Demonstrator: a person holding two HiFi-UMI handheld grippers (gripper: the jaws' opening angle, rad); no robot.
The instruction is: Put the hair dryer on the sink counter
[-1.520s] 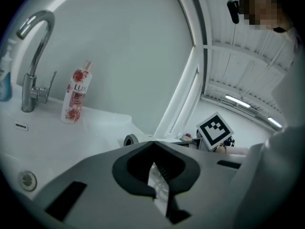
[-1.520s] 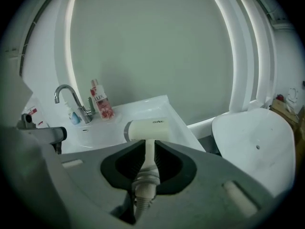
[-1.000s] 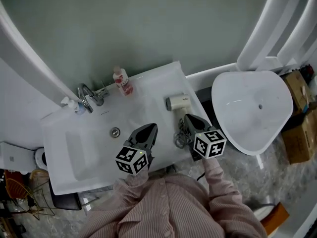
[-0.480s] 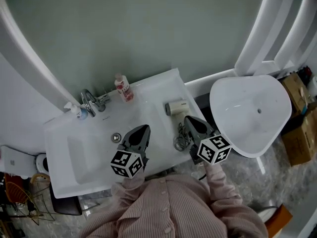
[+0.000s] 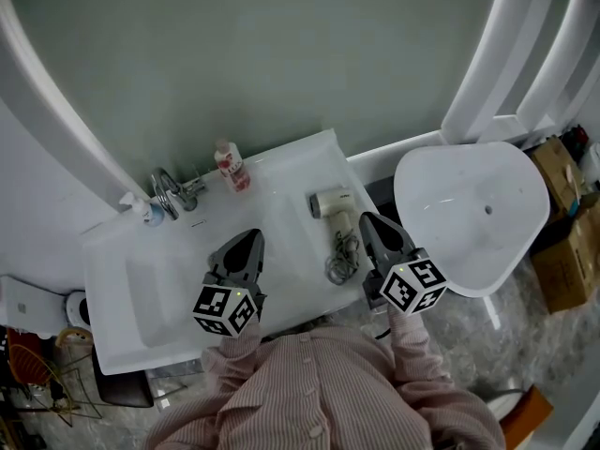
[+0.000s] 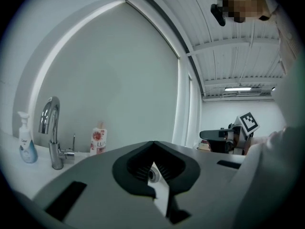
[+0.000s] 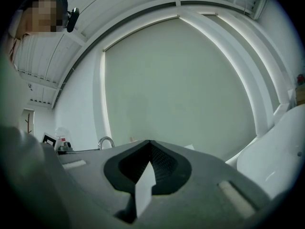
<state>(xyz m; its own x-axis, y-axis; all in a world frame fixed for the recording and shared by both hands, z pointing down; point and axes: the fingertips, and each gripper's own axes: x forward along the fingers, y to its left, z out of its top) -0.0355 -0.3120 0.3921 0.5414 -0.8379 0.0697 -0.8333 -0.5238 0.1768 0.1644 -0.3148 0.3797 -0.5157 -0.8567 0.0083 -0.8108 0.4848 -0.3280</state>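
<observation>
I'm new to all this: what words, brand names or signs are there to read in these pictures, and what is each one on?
"LUX": on the pink-and-white bottle beside the tap, in the left gripper view.
Blue-and-white pump bottle: the label is too blurred to read.
Marker cubes: black-and-white square patterns only, no words.
Cardboard boxes: too small to show any print.
</observation>
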